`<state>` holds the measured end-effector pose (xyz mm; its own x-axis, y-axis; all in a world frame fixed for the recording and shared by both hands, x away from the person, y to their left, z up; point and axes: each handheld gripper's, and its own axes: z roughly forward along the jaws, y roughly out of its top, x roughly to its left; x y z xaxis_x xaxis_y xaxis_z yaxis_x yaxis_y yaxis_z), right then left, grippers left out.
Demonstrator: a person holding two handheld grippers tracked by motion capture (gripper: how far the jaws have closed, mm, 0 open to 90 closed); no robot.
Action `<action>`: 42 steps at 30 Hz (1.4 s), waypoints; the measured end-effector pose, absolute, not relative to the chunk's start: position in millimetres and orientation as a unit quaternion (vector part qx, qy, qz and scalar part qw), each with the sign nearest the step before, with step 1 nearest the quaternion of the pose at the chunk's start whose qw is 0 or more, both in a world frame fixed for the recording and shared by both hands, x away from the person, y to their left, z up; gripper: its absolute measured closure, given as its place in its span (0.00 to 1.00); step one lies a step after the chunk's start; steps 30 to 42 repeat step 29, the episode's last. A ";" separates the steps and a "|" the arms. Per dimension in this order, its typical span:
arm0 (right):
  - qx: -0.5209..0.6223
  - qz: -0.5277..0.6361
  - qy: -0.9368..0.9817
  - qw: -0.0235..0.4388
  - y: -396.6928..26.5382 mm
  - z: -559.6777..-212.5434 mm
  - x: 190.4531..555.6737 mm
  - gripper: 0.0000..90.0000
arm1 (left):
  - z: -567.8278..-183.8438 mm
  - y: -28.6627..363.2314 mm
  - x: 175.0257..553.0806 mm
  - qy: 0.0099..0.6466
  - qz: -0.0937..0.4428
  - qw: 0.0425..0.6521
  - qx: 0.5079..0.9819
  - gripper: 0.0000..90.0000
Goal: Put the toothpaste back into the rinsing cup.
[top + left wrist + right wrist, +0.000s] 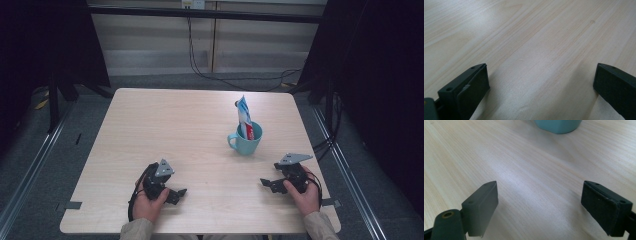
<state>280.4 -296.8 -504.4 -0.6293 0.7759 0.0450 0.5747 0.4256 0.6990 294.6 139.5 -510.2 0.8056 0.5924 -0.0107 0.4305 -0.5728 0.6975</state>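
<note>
- Pale wood is the surface of the counter, and both of my tongs rest low on its near part, well apart from each other.
- Left tongs lie on the bare wood with the jaws spread wide; nothing is between them in the left gripper view.
- Right tongs are also spread and hold nothing; they point toward the middle of the counter, and the mug shows at the top edge of the right gripper view.
- This blue-green mug stands upright on the right half of the counter, its handle turned to the left, near the right tongs but not touching them.
- One tube, blue and white with some red, stands inside the mug and leans on the rim, so I think the mug serves to keep it upright.
- I judge the right tongs are better placed to reach the mug, because they are nearer.
</note>
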 end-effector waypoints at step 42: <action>0.396 0.360 0.830 0.156 -299.1 -512.1 276.0 0.14 | -510.2 139.5 294.5 0.290 0.113 0.359 0.880 0.00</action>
